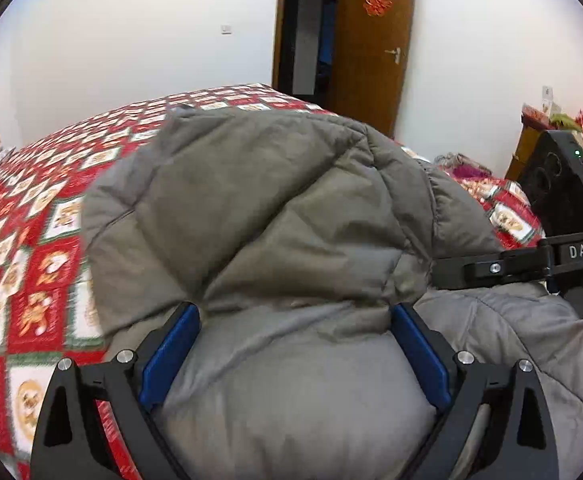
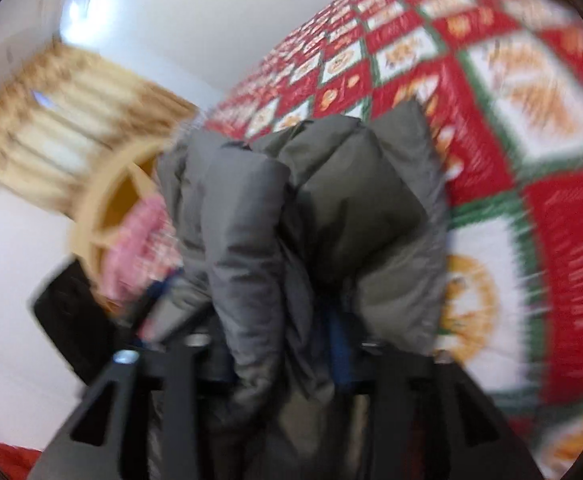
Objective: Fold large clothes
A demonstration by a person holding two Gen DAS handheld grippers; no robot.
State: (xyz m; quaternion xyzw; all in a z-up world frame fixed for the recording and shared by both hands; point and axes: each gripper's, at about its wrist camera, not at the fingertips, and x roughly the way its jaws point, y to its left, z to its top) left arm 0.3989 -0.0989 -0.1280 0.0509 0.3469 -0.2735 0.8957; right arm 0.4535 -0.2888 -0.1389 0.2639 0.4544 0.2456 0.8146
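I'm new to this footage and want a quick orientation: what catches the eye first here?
A puffy grey jacket fills the middle of both views, bulging between the left gripper. Under and behind it spreads a red, white and green patterned bedspread. A brown door stands open at the back.
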